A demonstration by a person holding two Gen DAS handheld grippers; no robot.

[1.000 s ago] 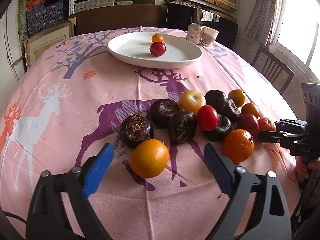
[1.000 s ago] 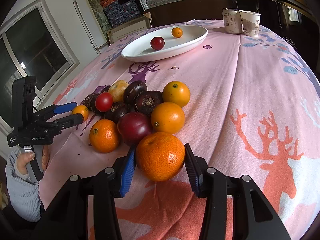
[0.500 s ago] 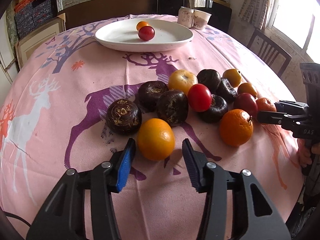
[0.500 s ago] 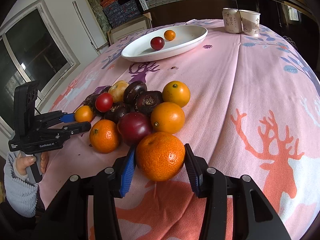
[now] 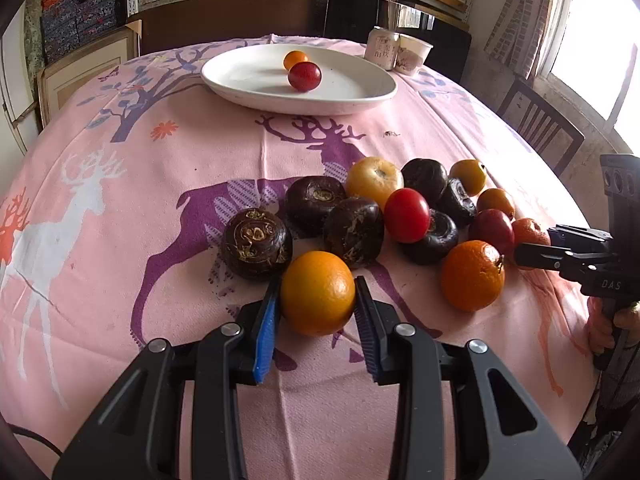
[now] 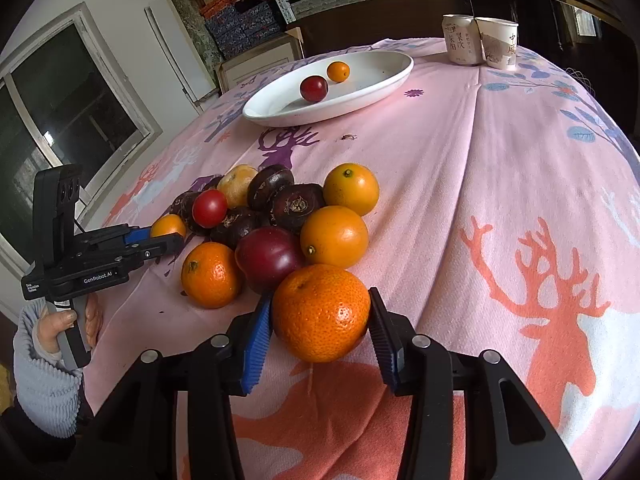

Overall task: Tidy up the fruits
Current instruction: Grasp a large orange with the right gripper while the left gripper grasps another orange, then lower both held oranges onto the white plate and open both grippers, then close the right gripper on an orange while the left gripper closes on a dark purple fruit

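Observation:
My left gripper (image 5: 317, 284) is closing on a smooth orange (image 5: 317, 293) that rests on the pink cloth, and both blue pads touch its sides. My right gripper (image 6: 320, 298) is shut on a dimpled tangerine (image 6: 321, 312) at the near edge of the fruit pile. The pile holds dark purple fruits (image 5: 256, 242), a red tomato (image 5: 407, 215), a yellow apple (image 5: 374, 178) and more oranges (image 5: 472, 276). At the far side, a white plate (image 5: 248, 92) carries a red fruit (image 5: 304, 76) and a small orange (image 5: 295, 60).
A can (image 5: 382, 53) and a paper cup (image 5: 414, 54) stand behind the plate. A wooden chair (image 5: 540, 124) sits off the table's right side. A person's hand and grey sleeve (image 6: 44, 380) hold the left gripper (image 6: 164, 240). Shelves line the back wall.
The left gripper's jaws came in from wide apart until they touch the orange. The small orange on the plate rolled a little toward the red fruit. The right gripper kept its hold.

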